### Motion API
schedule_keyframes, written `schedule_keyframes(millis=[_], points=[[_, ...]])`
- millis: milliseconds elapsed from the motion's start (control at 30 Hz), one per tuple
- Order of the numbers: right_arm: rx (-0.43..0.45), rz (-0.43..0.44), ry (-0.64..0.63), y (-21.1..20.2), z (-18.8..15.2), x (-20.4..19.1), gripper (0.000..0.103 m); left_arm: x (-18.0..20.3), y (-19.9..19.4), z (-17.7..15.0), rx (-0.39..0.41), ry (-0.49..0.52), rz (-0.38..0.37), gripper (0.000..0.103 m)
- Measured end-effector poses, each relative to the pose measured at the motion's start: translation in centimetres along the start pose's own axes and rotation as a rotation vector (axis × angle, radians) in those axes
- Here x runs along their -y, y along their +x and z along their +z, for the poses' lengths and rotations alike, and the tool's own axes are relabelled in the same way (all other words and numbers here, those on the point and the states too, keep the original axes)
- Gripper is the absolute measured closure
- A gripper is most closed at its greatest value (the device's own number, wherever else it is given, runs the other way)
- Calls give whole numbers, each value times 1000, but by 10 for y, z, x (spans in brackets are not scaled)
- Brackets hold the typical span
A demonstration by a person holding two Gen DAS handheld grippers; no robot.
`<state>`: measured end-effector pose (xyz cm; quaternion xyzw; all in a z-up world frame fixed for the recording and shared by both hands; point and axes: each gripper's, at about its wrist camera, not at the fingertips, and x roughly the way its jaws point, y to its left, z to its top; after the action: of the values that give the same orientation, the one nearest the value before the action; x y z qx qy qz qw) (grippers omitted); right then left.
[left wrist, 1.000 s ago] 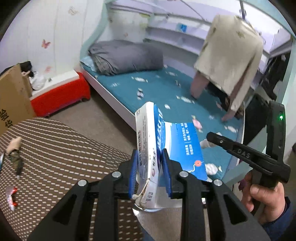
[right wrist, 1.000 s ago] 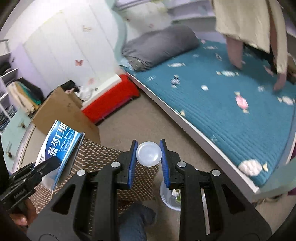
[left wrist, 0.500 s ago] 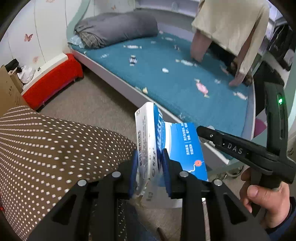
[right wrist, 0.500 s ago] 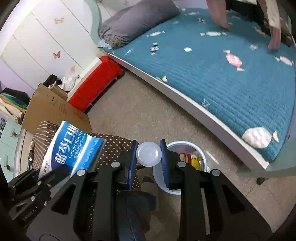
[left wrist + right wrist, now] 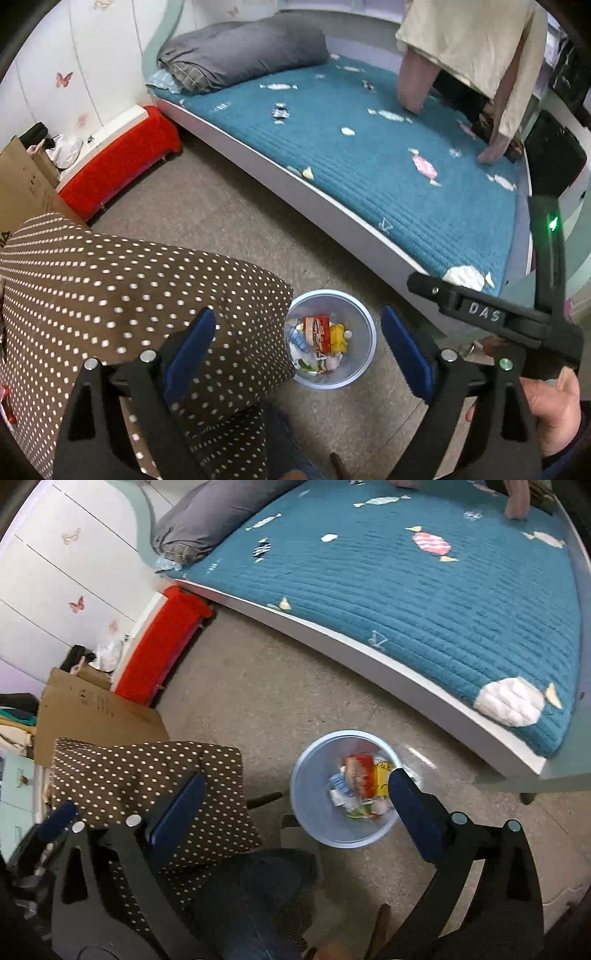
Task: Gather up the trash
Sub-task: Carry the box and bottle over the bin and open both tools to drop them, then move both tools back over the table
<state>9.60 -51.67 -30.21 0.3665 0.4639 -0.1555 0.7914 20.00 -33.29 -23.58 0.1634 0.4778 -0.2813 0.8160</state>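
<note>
Bin (image 5: 364, 363) near side behind dotted cloth (image 5: 110, 295) — trash (image 5: 360, 784) labels unreadable.

Pale blue translucent bin (image 5: 341, 792) holding red, yellow and white wrappers (image 5: 360, 779). Brown cloth (image 5: 122, 295) dotted white. Teal quilted bedspread (image 5: 424, 576) printed with pink and white sweets. Grey pillow (image 5: 243, 55). Red bench (image 5: 122, 166). Blue-padded black grippers (image 5: 299, 347).

The speckled grey-beige floor (image 5: 258, 686) carries a round translucent pale-blue plastic bin (image 5: 317, 823) holding crumpled wrappers (image 5: 364, 781). A red padded bench (image 5: 122, 166) and the white-framed bed (image 5: 325, 199) also stand on it.
</note>
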Motion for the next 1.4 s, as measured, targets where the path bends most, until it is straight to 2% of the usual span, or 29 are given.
schedule_keyframes(millis=[133,300,800,1033,1400], points=[[36,-11,-25,-16,-2,-9,6,-5,-23,1,52,-16,-17,14],[93,-11,-98,-46,-1,-39,6,-11,-59,0,132,-19,-19,13],[277,60,-341,-125,-12,-164,6,-68,-158,-19,347,-89,51,12],[297,118,-440,-137,-28,-216,6,-112,-192,-43,406,-169,100,12],[269,211,-577,-127,-56,-294,6,-195,-222,-98,423,-292,229,12]])
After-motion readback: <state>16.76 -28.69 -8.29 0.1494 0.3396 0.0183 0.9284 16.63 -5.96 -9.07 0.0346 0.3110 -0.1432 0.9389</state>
